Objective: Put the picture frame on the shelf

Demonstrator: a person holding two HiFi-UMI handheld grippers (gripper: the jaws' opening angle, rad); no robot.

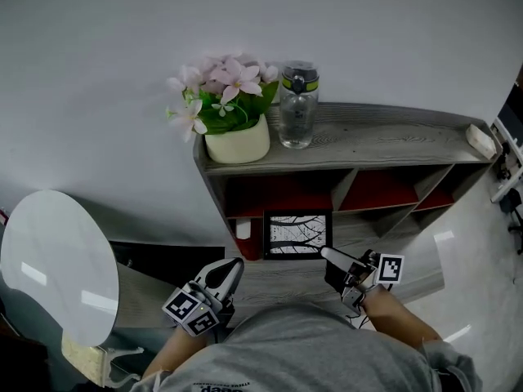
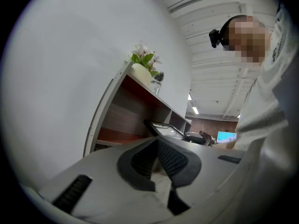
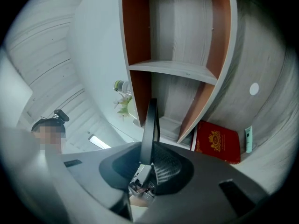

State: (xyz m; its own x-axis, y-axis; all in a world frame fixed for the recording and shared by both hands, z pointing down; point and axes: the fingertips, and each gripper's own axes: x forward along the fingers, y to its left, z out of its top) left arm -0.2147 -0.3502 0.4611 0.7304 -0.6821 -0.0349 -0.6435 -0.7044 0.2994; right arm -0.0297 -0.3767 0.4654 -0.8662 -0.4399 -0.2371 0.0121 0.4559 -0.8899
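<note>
The picture frame (image 1: 297,234) stands upright at the front of the shelf (image 1: 384,142), down on a lower tier, with its black-and-white branch print facing the person; the right gripper (image 1: 333,257) has it clenched by the right edge. In the right gripper view the frame (image 3: 150,120) runs edge-on straight up between the two dark pads, and both press on it. From where I stand I can't quite tell whether the frame's bottom edge rests on the board or hangs just above it.

The left gripper (image 1: 234,267) hangs apart from the frame, low and to its left; its own view shows the jaws drawn together with nothing between them (image 2: 157,149).

A red book (image 3: 217,142) leans just beside the frame, with a small pale green tube (image 3: 248,139) near it. On the top board a cream pot of pink flowers (image 1: 234,113) and a clear water bottle (image 1: 298,107) stand side by side. A round white table (image 1: 57,260) sits well off to the left.
</note>
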